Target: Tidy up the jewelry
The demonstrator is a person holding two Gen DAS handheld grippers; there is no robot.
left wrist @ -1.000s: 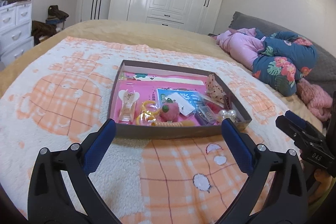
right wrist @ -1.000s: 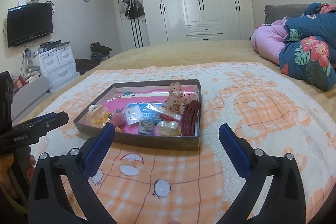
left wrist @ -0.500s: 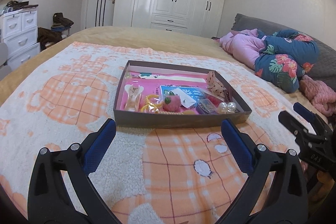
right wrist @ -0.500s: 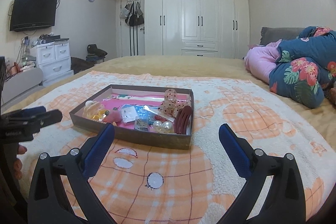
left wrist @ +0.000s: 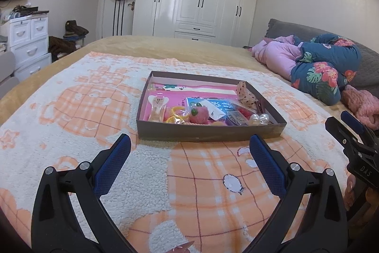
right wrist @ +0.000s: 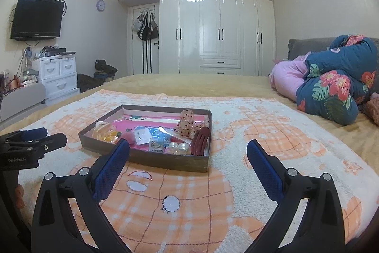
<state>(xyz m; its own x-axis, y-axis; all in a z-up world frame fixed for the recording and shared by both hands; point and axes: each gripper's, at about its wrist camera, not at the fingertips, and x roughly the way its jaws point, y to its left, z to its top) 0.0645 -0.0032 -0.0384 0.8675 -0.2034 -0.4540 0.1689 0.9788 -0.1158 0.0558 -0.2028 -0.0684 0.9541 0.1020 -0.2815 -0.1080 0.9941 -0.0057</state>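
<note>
The tray [left wrist: 210,132] of jewelry sits on the blanket [left wrist: 71,134], its long side toward both grippers. Inside, two pearls [left wrist: 259,118] and a dark red clip [right wrist: 200,143] lie at its right front corner, a pink pompom [left wrist: 199,114] near the front middle, yellow rings [left wrist: 176,114] left of that. The left gripper [left wrist: 189,158] hangs short of the tray's front wall, jaws wide and empty. The right gripper [right wrist: 187,157], equally wide and empty, points off the tray's right front corner and looks nearer the clip and pearls

Left gripper [left wrist: 189,148] jaws spread wide, right gripper [right wrist: 188,153] likewise (both empty), held level
</note>
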